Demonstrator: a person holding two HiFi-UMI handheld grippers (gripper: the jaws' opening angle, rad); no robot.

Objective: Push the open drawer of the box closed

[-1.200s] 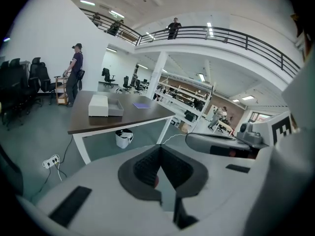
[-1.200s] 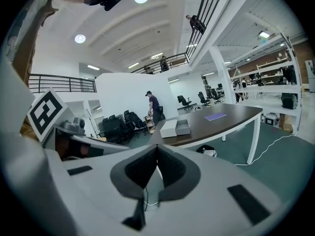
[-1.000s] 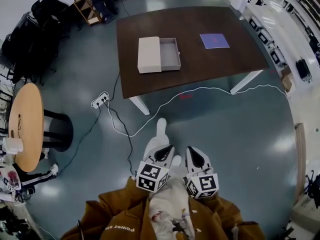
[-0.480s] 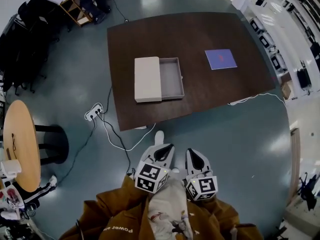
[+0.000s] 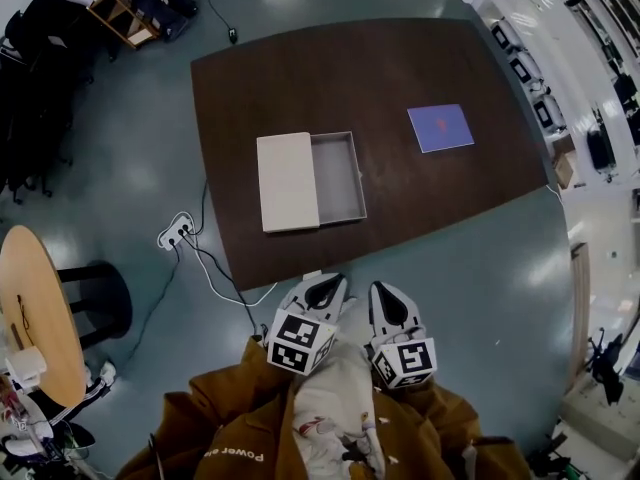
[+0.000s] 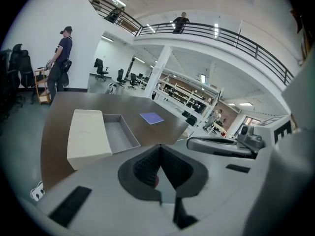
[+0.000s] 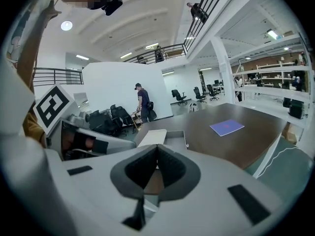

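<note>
The box [image 5: 288, 181] lies nearer than a second ago, its open drawer [image 5: 337, 178] empty. Short of the box, the left gripper [image 5: 325, 286] and right gripper [image 5: 386, 292] have jaws clenched, empty.

Only "Power" is legible, printed upside down on the brown jacket [image 5: 222, 426].

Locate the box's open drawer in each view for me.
Head view: drawer just above centre, right of the box.
Left gripper view: drawer left of centre, right of the box.
Right gripper view: drawer near centre.
Shared landmark: blue sheet, further right.
</note>
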